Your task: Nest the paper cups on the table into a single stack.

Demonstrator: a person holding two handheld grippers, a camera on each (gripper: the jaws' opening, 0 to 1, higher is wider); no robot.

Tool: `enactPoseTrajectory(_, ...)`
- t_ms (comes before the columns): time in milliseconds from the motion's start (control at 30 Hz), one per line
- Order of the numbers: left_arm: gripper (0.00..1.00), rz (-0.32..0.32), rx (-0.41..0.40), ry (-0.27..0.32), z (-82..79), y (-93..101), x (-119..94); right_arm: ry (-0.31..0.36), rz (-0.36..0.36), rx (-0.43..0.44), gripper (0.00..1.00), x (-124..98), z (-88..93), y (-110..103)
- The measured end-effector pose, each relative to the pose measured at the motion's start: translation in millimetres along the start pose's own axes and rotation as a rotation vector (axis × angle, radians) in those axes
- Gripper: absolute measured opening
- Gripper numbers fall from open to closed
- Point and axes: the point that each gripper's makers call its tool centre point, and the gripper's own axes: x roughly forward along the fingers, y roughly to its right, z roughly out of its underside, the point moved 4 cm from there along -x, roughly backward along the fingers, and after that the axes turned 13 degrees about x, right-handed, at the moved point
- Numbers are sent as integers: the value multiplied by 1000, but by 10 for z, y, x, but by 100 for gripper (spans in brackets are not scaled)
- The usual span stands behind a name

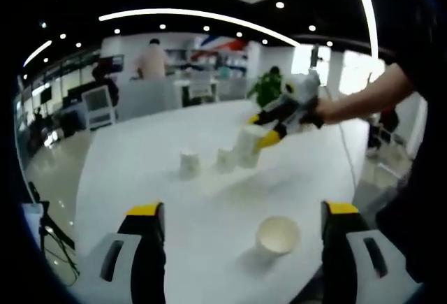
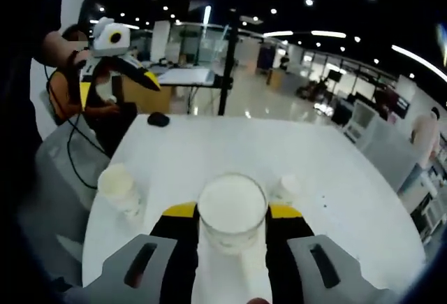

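White paper cups stand on a white table (image 1: 140,171). My left gripper (image 1: 242,210) is open wide, and one upright cup (image 1: 278,234) sits on the table between its jaws, nearer the right jaw. Two more cups (image 1: 188,163) (image 1: 225,158) stand farther back. My right gripper (image 1: 264,133) comes in from the right, shut on a cup (image 1: 248,145) held low beside them. In the right gripper view, my right gripper (image 2: 232,221) clamps that cup (image 2: 232,212), mouth toward the camera. Other cups (image 2: 120,189) (image 2: 288,186) flank it. The left gripper (image 2: 140,75) hangs at upper left.
A small black object (image 2: 158,119) lies near the table's far edge (image 2: 209,117). A seated person (image 2: 94,101) and cables are beside the table's left side. A tripod (image 1: 49,227) stands off the table's near left. Desks, chairs and people fill the office behind.
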Motion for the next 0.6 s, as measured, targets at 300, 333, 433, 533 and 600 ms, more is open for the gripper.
enactPoseTrajectory(300,91,32,15,0,-47,90,20,73,2,-18,33,-209,-215,-210)
enactPoseTrajectory(333,91,34,16,2,-48,95,20,80,1,-19,33,-237,-245,-244)
enactPoseTrajectory(433,91,37,14,3,-36,109,26,96,3,-29,33,-292,-291,-306)
enactPoseTrajectory(533,91,42,10,0,-22,124,38,112,5,-29,33,-365,-348,-390)
enactPoseTrajectory(600,91,45,7,-1,-17,137,46,131,12,-20,33,-406,-375,-423)
